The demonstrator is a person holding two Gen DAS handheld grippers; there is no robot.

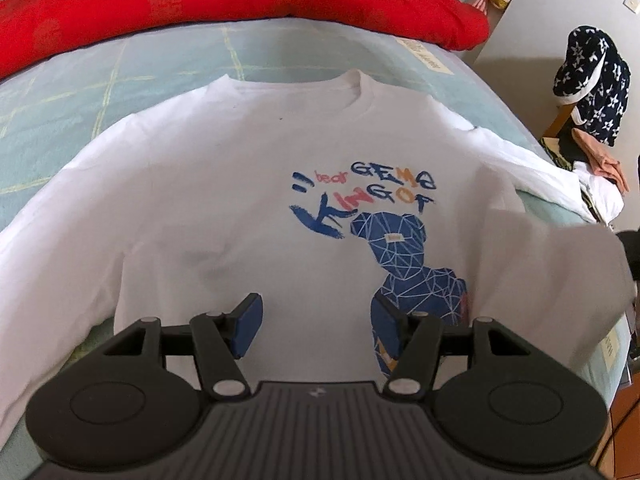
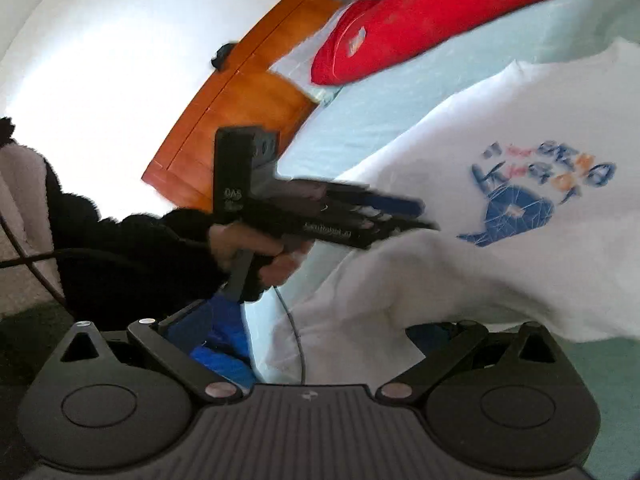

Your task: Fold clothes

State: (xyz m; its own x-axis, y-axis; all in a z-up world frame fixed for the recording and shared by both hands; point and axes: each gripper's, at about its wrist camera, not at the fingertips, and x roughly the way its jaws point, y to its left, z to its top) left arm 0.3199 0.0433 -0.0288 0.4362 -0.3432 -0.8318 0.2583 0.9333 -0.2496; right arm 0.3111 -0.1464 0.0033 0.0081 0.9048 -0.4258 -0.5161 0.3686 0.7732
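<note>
We see a white sweatshirt (image 1: pixel 224 184) spread face up on a bed covered by a pale blue-green sheet (image 1: pixel 80 76). Its neckline points away from us, toward a red quilt (image 1: pixel 240 4) bunched along the far side of the bed. The chest carries a print of a blue geometric bear (image 1: pixel 400 256) beneath colourful lettering.

In the left wrist view, our left gripper (image 1: pixel 318 326) hovers just above the hem end of the sweatshirt. Its two blue-padded fingers (image 1: pixel 250 322) stand wide apart with nothing between them; only flat white fabric shows in the gap. At the right of that view, one sleeve (image 1: pixel 576 264) is lifted off the bed and appears blurred.

In the right wrist view, white cloth (image 2: pixel 360 300) drapes across the front of our right gripper (image 2: pixel 308 344) and hides its fingertips. The finger linkages angle outward, but we cannot tell how far apart the tips are or whether they pinch the fabric.

The same view shows the left gripper from the side, held in a hand (image 2: pixel 256 252) with a dark fuzzy sleeve (image 2: pixel 132 248), its fingers reaching over the edge of the sweatshirt. A wooden headboard (image 2: pixel 240 92) stands behind it.

Beyond the right side of the bed, a dark garment with white stars (image 1: pixel 592 88) hangs over a piece of furniture.
</note>
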